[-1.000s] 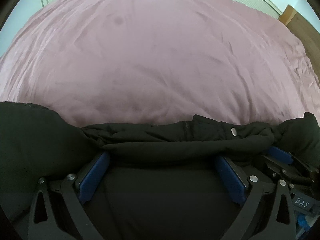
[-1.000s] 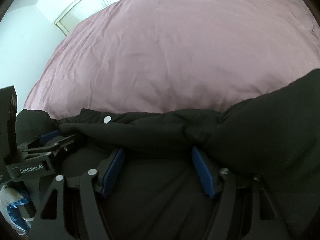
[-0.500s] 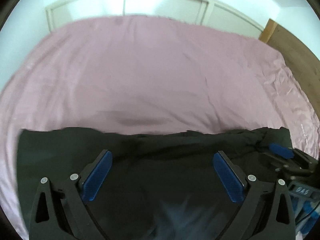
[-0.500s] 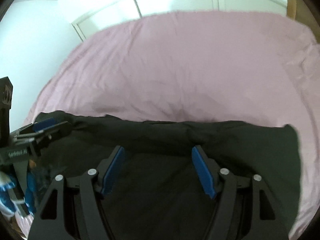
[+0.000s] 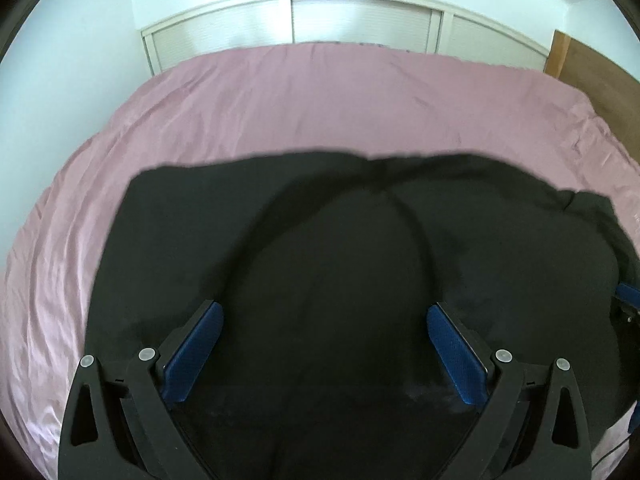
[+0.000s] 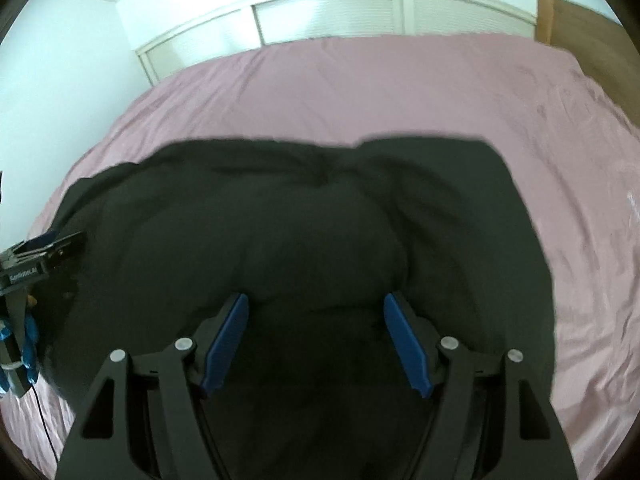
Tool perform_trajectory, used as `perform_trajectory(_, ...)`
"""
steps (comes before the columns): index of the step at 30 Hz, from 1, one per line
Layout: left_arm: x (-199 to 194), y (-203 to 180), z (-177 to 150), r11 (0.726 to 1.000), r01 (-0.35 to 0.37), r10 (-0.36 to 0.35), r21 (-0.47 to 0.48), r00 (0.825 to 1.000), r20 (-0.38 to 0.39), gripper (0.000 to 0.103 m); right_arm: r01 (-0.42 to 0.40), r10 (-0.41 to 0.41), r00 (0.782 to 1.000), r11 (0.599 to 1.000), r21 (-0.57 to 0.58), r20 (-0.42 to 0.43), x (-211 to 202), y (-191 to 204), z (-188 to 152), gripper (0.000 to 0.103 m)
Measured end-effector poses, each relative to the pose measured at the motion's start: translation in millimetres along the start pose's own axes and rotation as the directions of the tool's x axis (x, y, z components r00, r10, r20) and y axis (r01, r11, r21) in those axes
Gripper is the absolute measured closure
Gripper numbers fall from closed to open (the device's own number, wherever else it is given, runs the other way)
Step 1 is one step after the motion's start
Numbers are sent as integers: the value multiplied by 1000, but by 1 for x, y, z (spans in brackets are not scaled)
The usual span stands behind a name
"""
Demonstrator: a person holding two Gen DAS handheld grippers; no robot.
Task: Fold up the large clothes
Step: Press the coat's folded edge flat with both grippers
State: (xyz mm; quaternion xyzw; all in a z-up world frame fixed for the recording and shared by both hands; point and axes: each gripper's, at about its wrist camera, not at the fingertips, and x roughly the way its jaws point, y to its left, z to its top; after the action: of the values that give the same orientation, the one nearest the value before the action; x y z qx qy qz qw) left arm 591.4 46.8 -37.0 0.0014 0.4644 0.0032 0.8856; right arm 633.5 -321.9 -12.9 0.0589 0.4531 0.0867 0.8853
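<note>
— Right, where's the garment sitting?

— The black coat (image 5: 340,248) is spread flat on the pink bed (image 5: 280,100), filling the near part of the cover. Its far edge runs roughly straight across in front of me, a little blurred. The left corner is squared off, with bare pink sheet beyond it on that side.

— And room to work?

— Plenty. Past the far edge the bed is open right up to the white closet doors (image 5: 360,16). From my right wrist view the coat's right edge (image 6: 532,240) drops down with wide pink sheet beside it. A wooden panel (image 6: 580,28) stands at the far right corner.

— Your claws?

— My left claw (image 5: 320,340) is over the coat, blue pads wide apart, only dark fabric showing in the gap, nothing pinched. My right claw (image 6: 316,336) is the same: spread over the coat's middle, pads apart and holding nothing. Both point toward the closet, tilted down at the fabric. I can see the left claw off at the left rim of the right view, near the coat's left edge.
</note>
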Motion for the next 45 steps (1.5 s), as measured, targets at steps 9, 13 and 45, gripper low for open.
perform_trajectory(9,23,-8,-7,1000,11,-11,5,1000,10,1,-31,31,999,999,38,-16,39,-11,-13,26)
perform_trajectory(13,29,-10,-8,1000,13,-13,2,1000,15,1,-27,27,999,999,32,-16,49,-12,-14,25)
perform_trajectory(45,19,-4,-8,999,31,-31,-13,999,14,1,-43,44,999,998,52,-13,21,-26,-13,23)
